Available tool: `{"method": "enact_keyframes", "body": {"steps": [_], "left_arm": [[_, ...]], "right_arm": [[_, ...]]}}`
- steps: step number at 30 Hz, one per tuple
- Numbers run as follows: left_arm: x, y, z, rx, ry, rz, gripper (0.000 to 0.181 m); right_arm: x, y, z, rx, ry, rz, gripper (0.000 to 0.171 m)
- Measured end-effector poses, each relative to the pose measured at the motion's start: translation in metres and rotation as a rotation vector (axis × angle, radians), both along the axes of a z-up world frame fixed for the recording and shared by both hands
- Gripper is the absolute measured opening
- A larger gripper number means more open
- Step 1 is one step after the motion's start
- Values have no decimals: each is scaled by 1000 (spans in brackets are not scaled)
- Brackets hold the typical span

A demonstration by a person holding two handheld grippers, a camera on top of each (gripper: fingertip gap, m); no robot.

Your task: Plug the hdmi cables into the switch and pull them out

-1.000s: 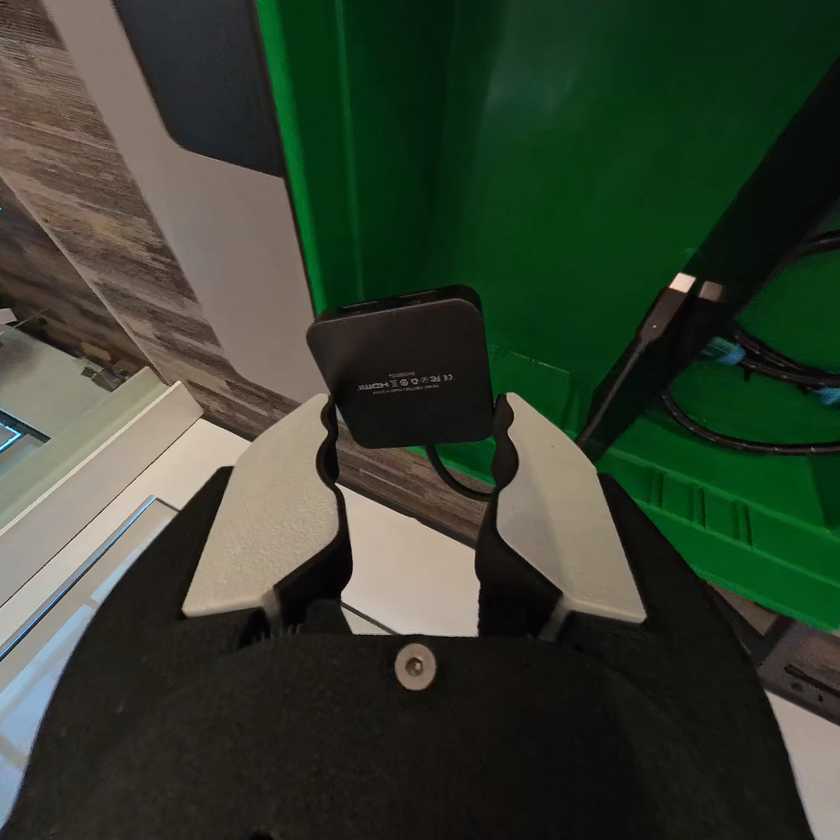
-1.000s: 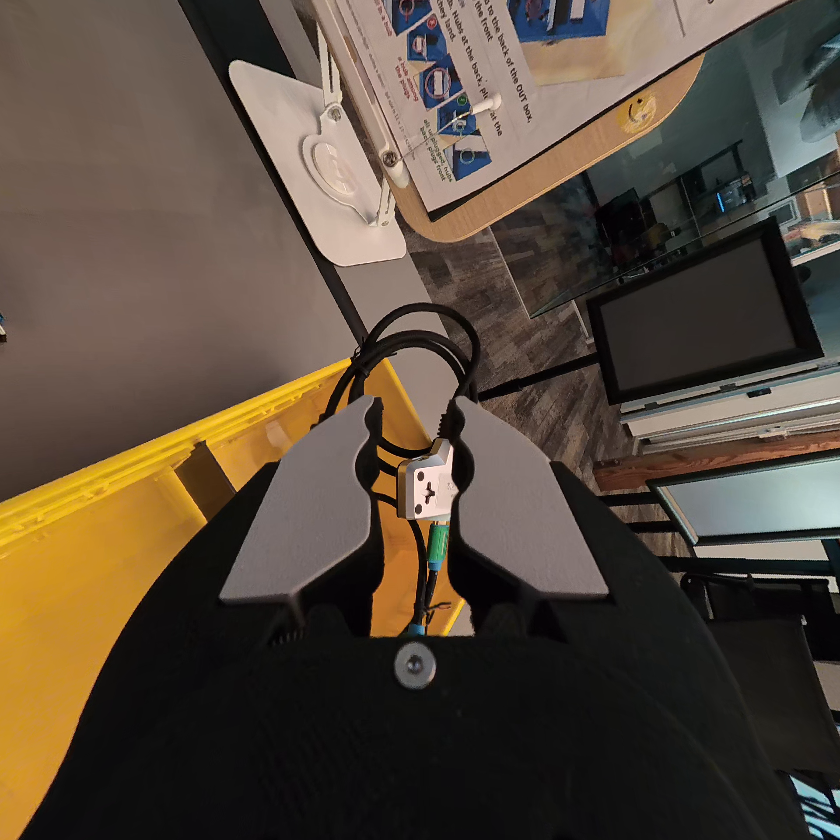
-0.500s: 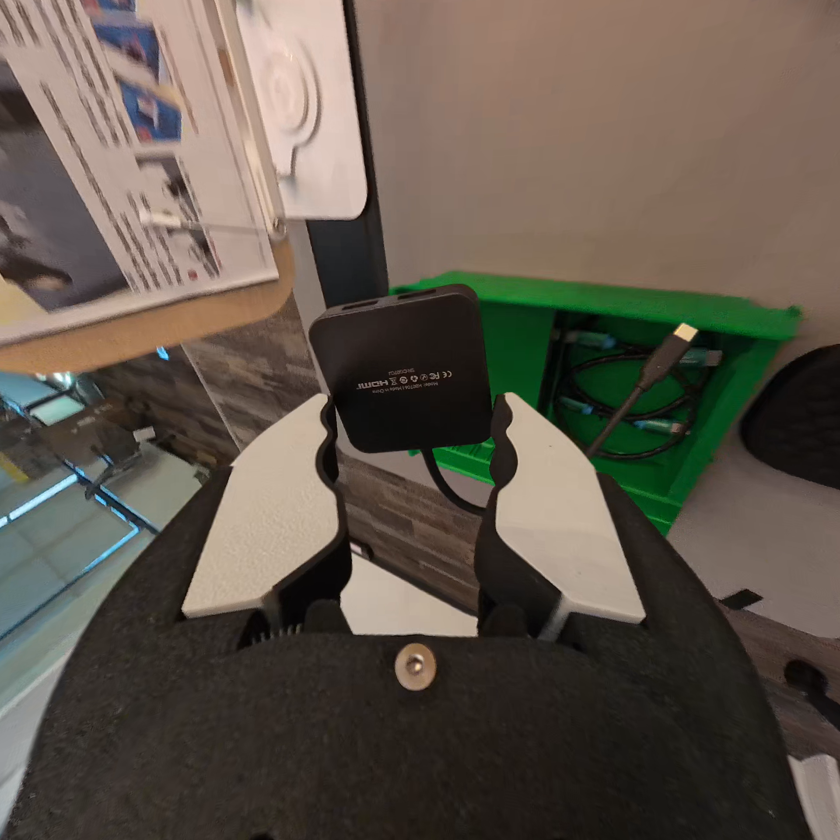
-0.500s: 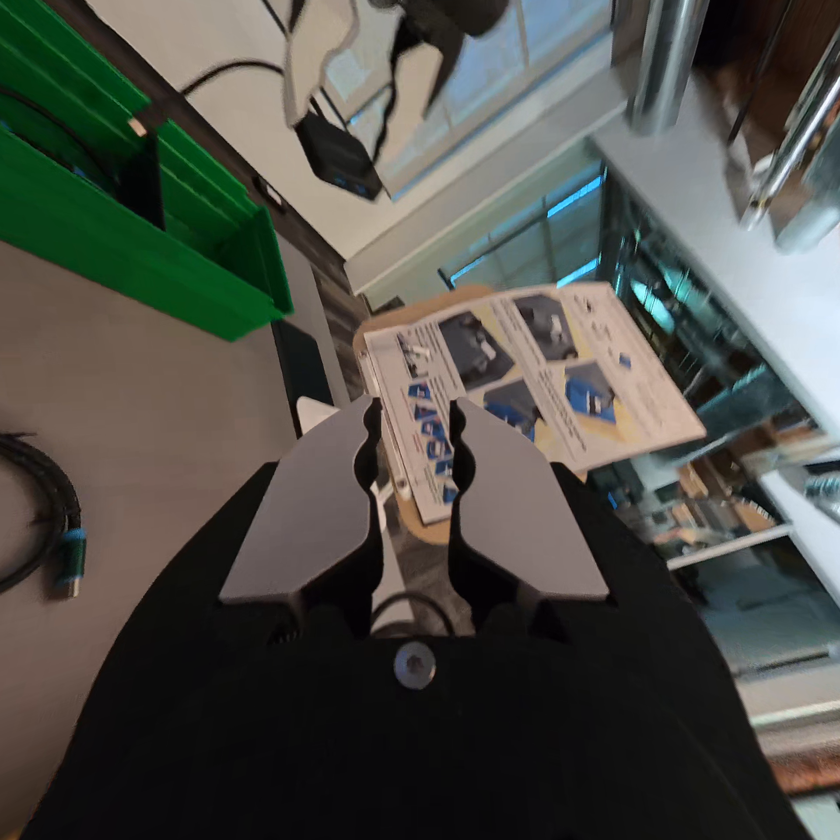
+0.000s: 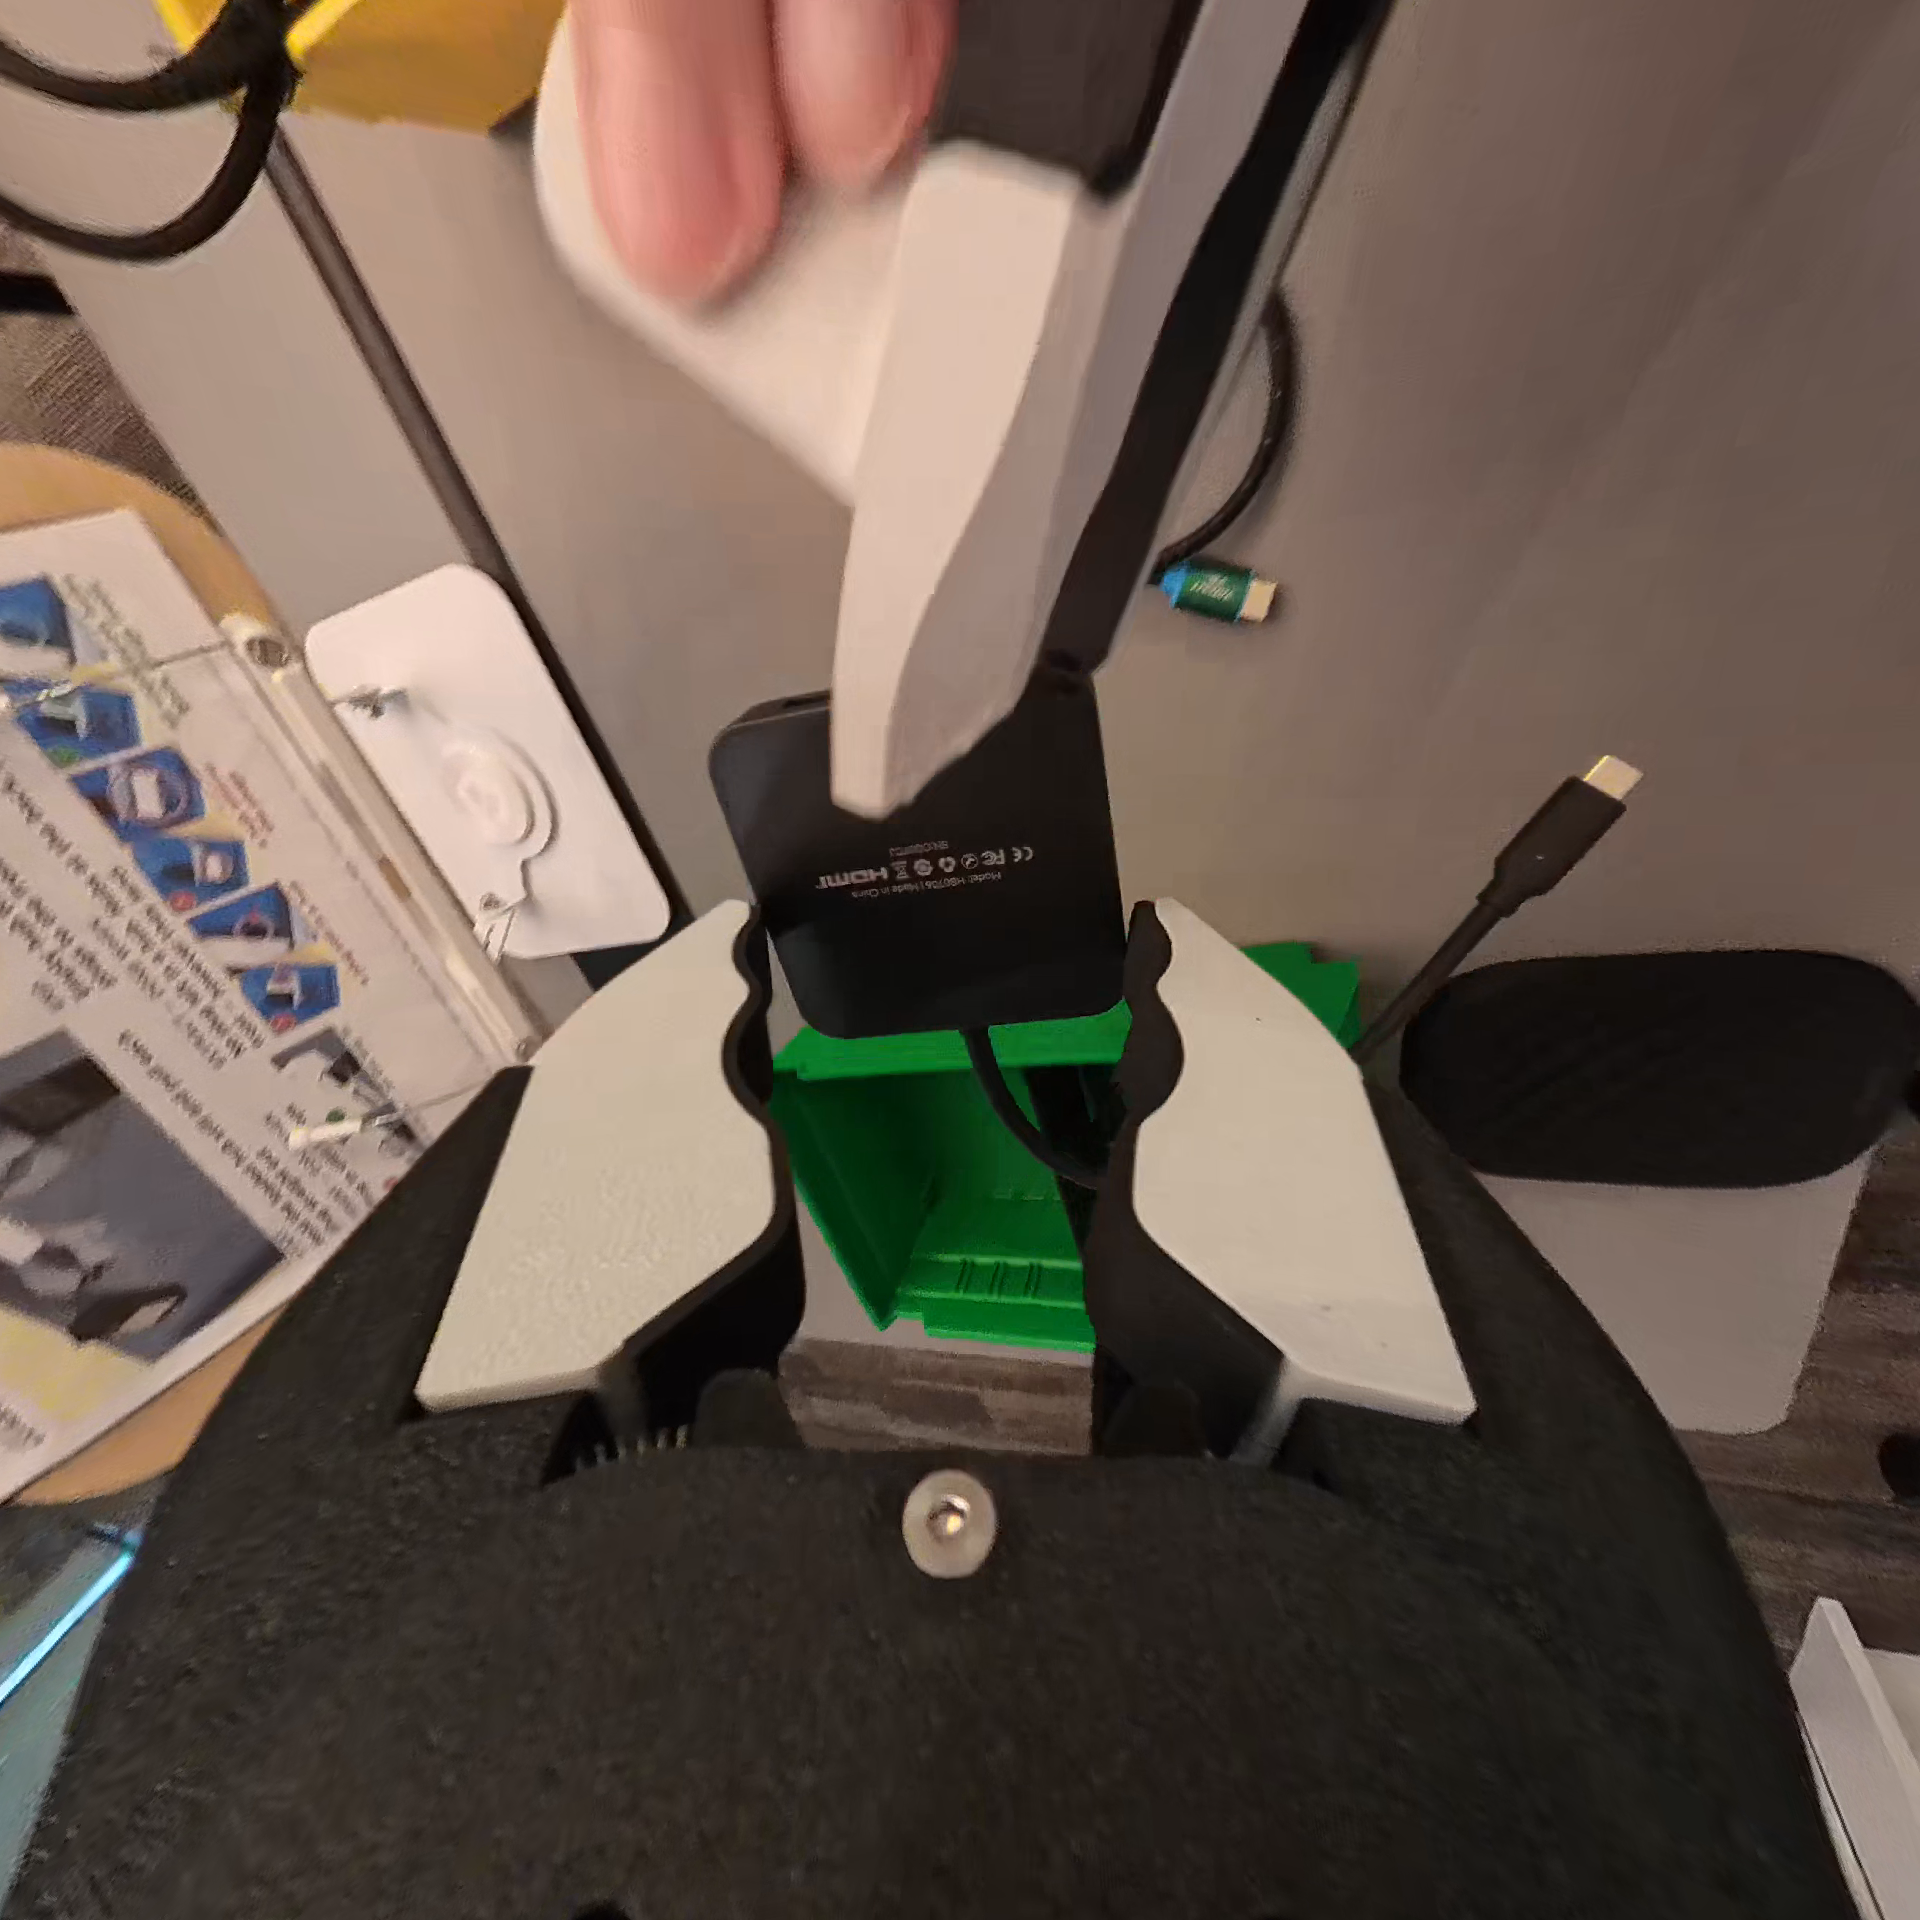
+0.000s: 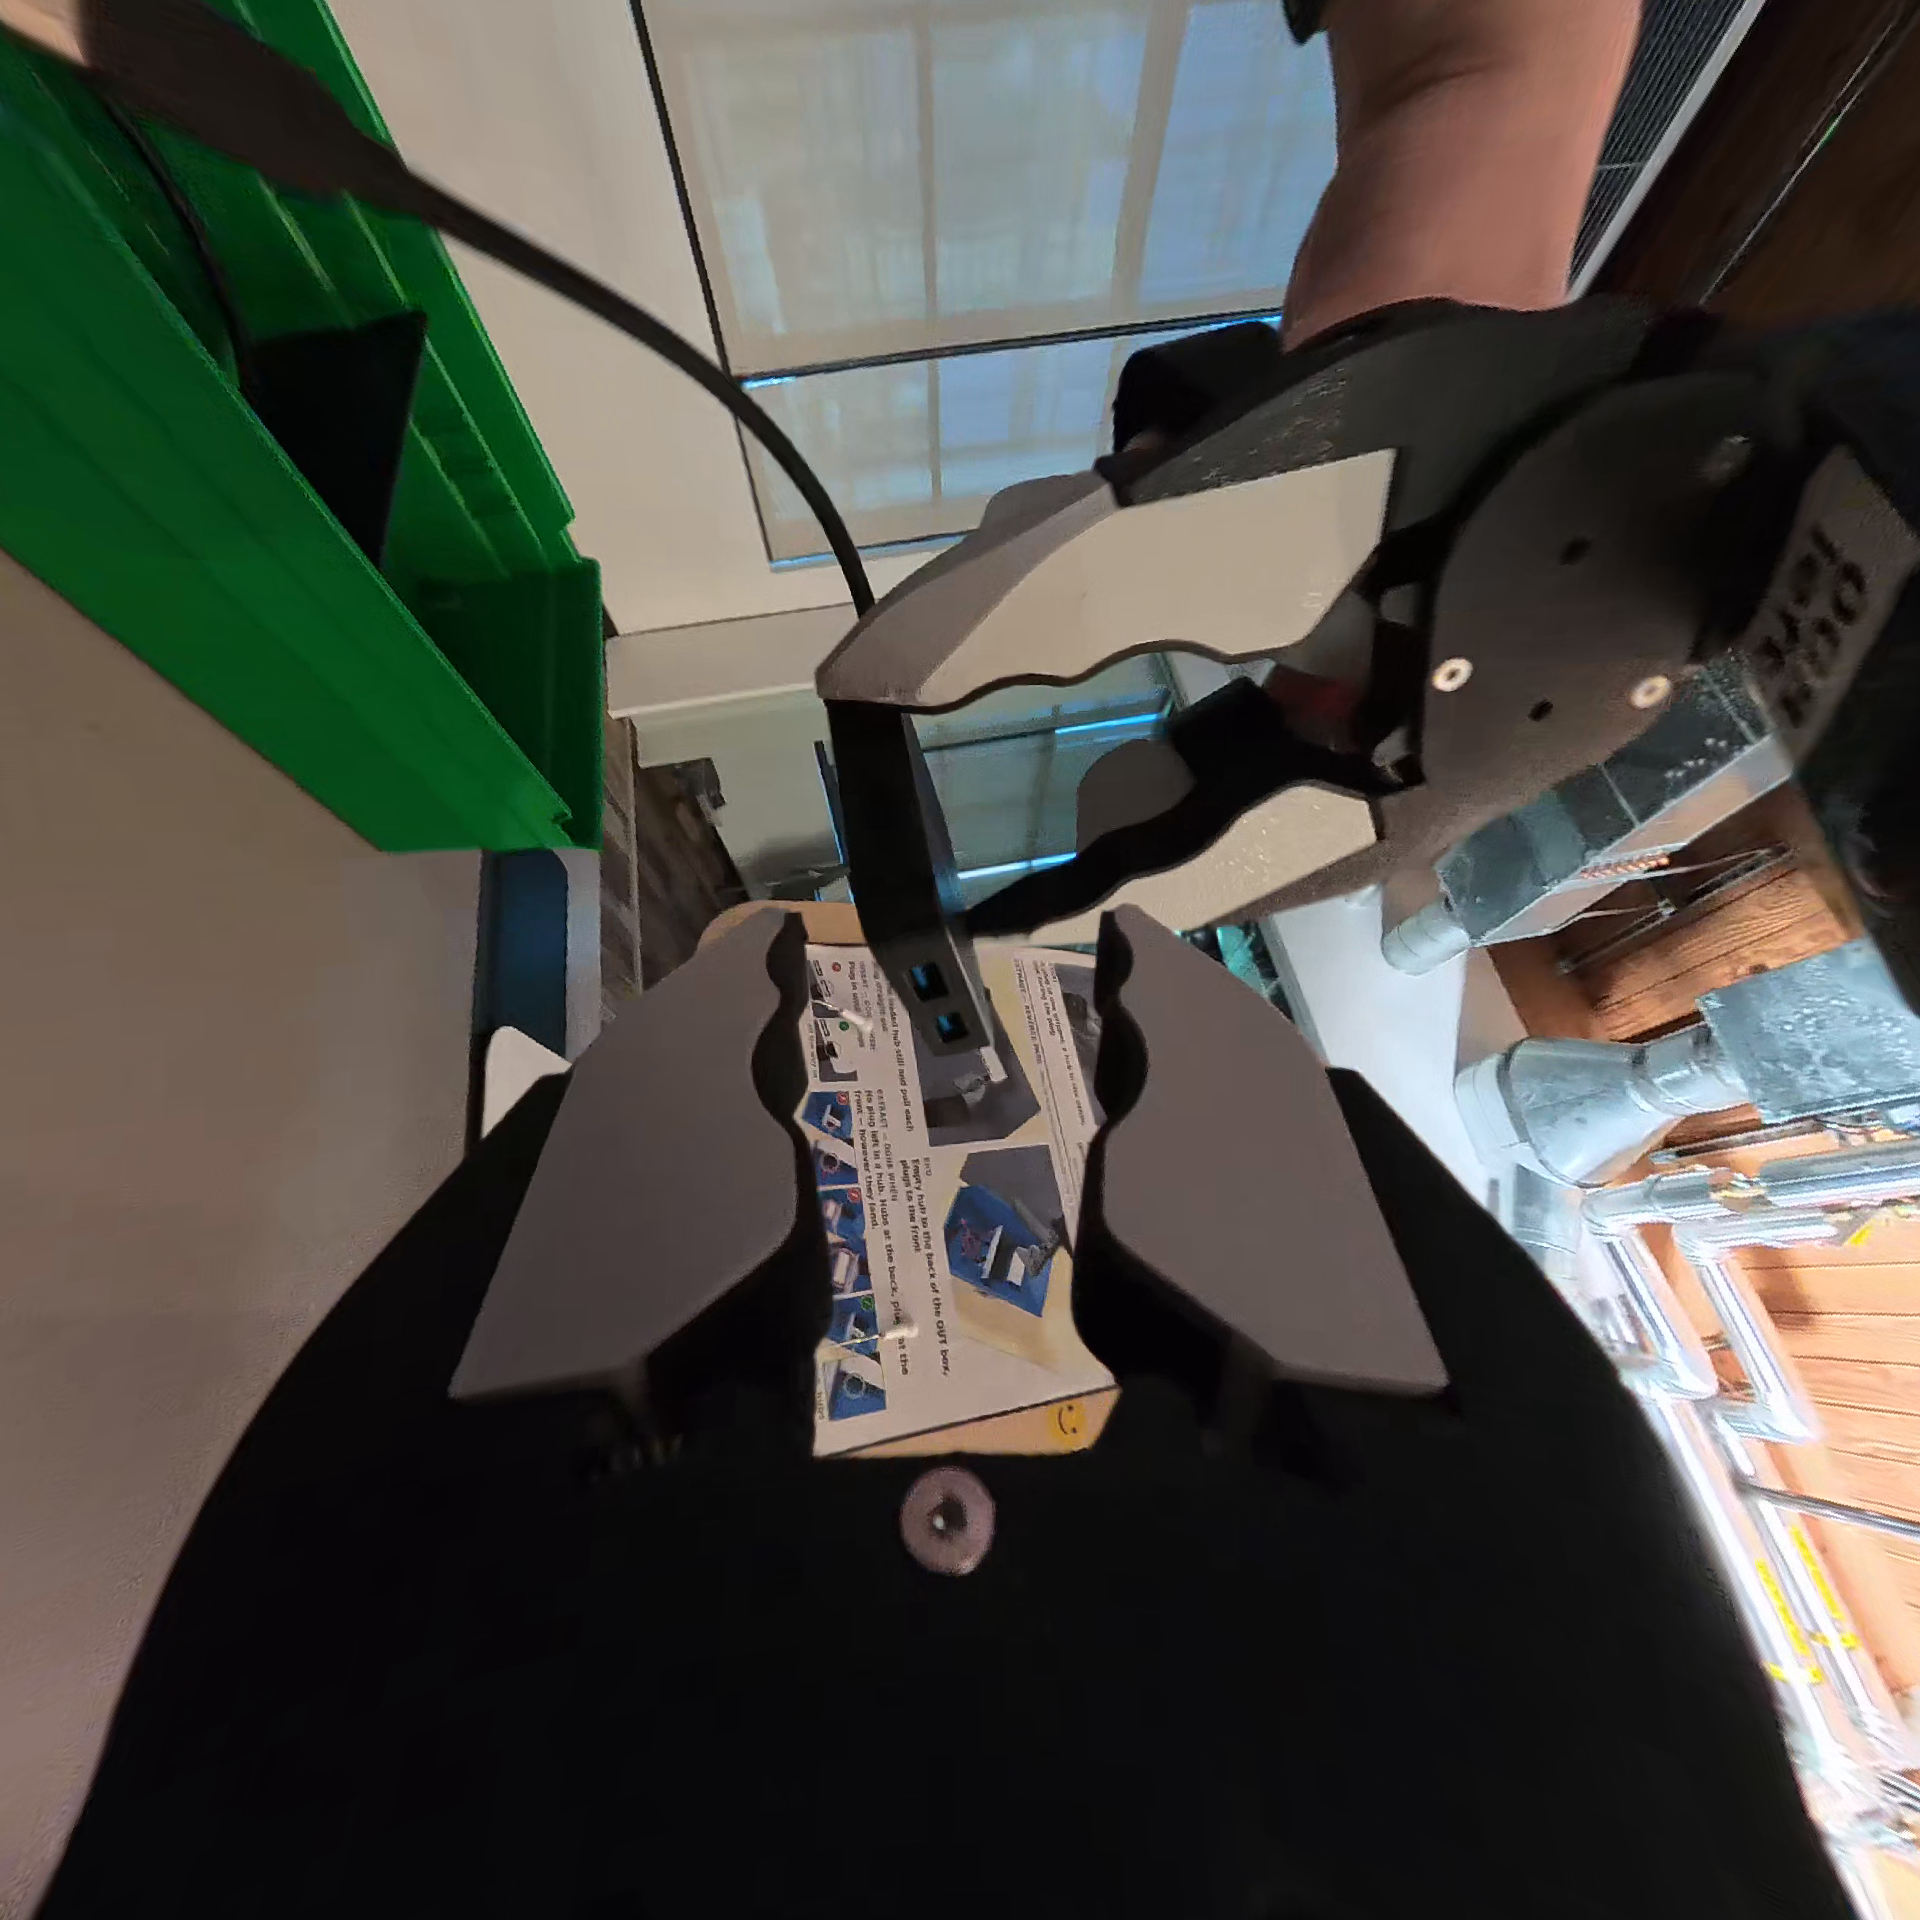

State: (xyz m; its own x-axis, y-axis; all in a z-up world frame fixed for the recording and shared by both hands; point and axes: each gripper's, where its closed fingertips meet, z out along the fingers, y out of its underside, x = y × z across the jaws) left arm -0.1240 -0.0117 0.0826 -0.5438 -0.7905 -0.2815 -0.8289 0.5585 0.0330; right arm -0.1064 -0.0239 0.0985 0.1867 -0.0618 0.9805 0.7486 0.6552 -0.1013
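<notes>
My left gripper (image 5: 945,925) is shut on the black switch (image 5: 935,935), with both pads pressed against its side edges, and holds it in the air. The switch's own cable hangs down behind it and ends in a plug (image 5: 1600,779). My right gripper (image 6: 951,935) is open. The switch (image 6: 899,831) shows edge-on between its fingertips with a gap on each side, its two blue ports (image 6: 935,1003) facing me. One white finger (image 5: 914,644) of the right gripper lies over the switch in the left wrist view. The left gripper (image 6: 914,795) reaches in from the right.
A green bin (image 5: 935,1247) with cables sits behind the switch and shows at the left in the right wrist view (image 6: 208,520). An HDMI plug (image 5: 1216,597) lies on the grey table. An instruction sheet (image 5: 156,987), a yellow bin (image 5: 416,62) and a black pad (image 5: 1662,1070) are nearby. The grippers are tip to tip, or close to it. From either gripper's tips it is about 20 cm to the HDMI plug (image 5: 1216,597).
The right gripper held a grey cable plug over the yellow bin, lost it from its grasp, then opened wider and moved around the switch. The left gripper swung away from the green bin, still holding the switch.
</notes>
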Motion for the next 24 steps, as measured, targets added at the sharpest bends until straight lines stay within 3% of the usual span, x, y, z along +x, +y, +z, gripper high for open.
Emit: {"method": "enact_keyframes", "body": {"steps": [2,3,4,7,10,13,19,22,24], "left_arm": [[7,-12,-5,-53,-3,-20,66],[10,-19,-8,-90,-7,-25,66],[13,-24,-10,-121,-12,-19,66],[20,-26,-11,-185,-87,52,66],[29,-25,1,-235,-286,48,60],[33,-17,29,-229,-559,28,65],[-1,21,97,-264,-1220,110,51],[-13,19,90,-268,-1398,31,38],[-8,13,68,-203,-1357,-3,40]], "right_arm": [[1,4,-6,1,-34,-23,44],[2,6,-12,-14,-73,-35,20],[3,5,-14,-7,-93,-32,16],[9,5,-16,-43,-109,-25,15],[17,7,-13,-105,-60,-9,15],[28,7,-8,-172,0,27,15],[41,-4,1,-308,105,160,15],[36,-18,13,-368,190,283,15],[32,-22,16,-390,214,327,15]]}}
